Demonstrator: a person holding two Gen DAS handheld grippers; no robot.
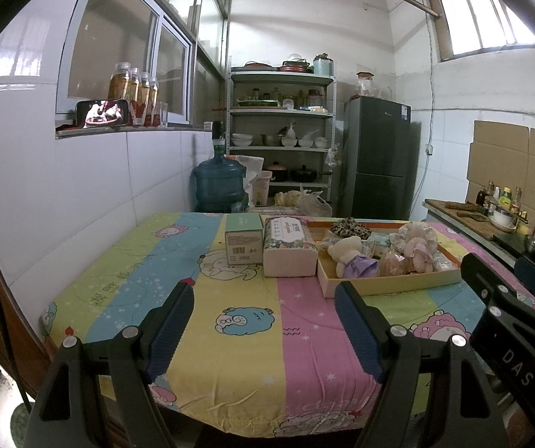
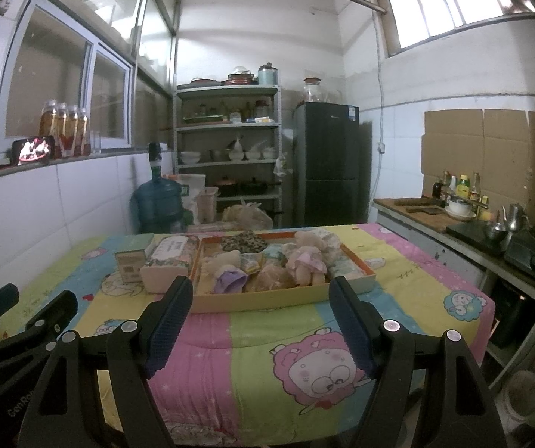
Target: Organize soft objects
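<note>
A shallow cardboard tray (image 1: pixel 390 284) (image 2: pixel 267 300) sits on the table and holds soft things: a cream bear in a purple dress (image 1: pixel 349 257) (image 2: pixel 226 270), a pink plush doll (image 1: pixel 418 250) (image 2: pixel 306 261), a leopard-print cloth (image 1: pixel 349 227) (image 2: pixel 243 242) and small packets. A floral tissue pack (image 1: pixel 289 248) (image 2: pixel 168 259) lies left of the tray. My left gripper (image 1: pixel 263 298) is open and empty over the table's near part. My right gripper (image 2: pixel 262 293) is open and empty, just short of the tray's near wall.
A green carton (image 1: pixel 243 239) (image 2: pixel 131 261) stands left of the tissue pack. The table has a striped cartoon cloth (image 1: pixel 245 336) (image 2: pixel 278 343). A counter with bottles, bowl and stove (image 2: pixel 491 224) runs along the right. A water jug (image 1: pixel 218 184), shelves and fridge (image 1: pixel 377 156) stand behind.
</note>
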